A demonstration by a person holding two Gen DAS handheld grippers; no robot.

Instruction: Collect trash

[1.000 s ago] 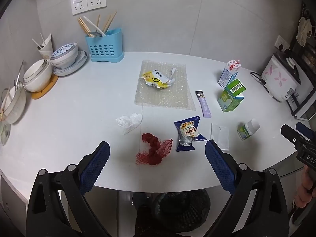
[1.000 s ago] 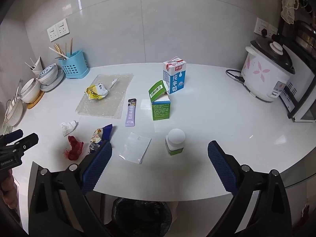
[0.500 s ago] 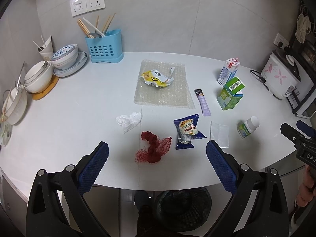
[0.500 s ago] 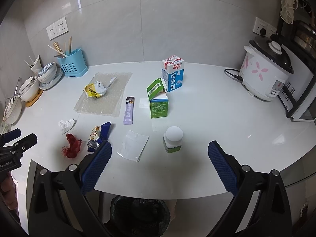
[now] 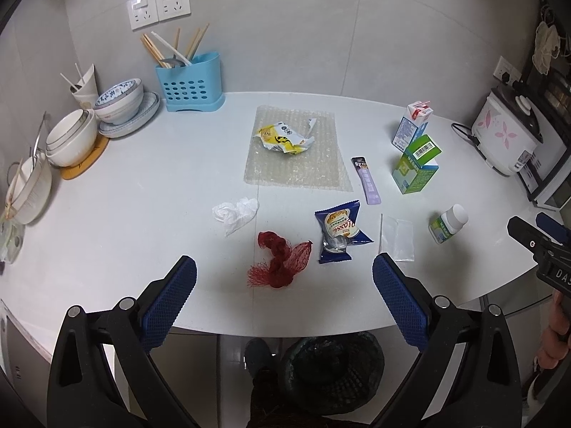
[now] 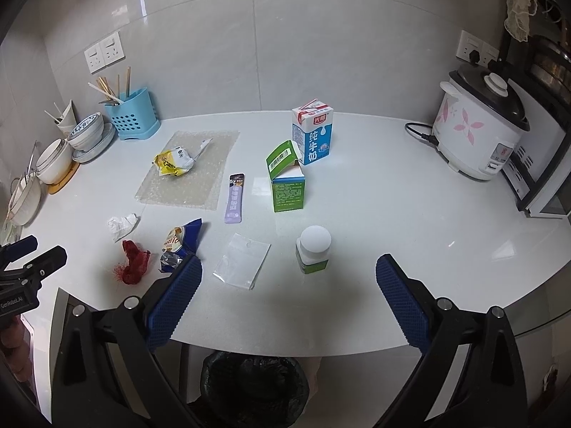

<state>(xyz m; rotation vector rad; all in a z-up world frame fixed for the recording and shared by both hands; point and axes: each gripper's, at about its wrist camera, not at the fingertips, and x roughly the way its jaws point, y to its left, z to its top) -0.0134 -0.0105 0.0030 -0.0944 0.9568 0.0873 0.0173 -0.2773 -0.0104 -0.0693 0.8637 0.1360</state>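
Observation:
Trash lies scattered on the white counter (image 5: pixel 142 192): a red mesh net (image 5: pixel 282 263), a crumpled white tissue (image 5: pixel 236 212), a blue snack wrapper (image 5: pixel 339 230), a clear plastic bag (image 5: pixel 397 236), a purple sachet (image 5: pixel 367 179), a yellow wrapper (image 5: pixel 283 139) on bubble wrap (image 5: pixel 321 171), a small white-capped bottle (image 6: pixel 313 249), an open green box (image 6: pixel 287 185) and a milk carton (image 6: pixel 313 132). My left gripper (image 5: pixel 284 297) hangs open near the front edge, in front of the red net. My right gripper (image 6: pixel 288 303) is open too, in front of the bottle. A black-lined bin (image 6: pixel 253 388) stands below the counter's edge.
Stacked bowls and plates (image 5: pixel 117 107) and a blue chopstick holder (image 5: pixel 191 83) stand at the back left. A rice cooker (image 6: pixel 478 135) with its cord sits at the right. A person's hand (image 5: pixel 551 331) holds the right gripper's handle.
Both grippers have drawn back slightly from the counter, and the views have shifted a little. Nothing on the counter has moved.

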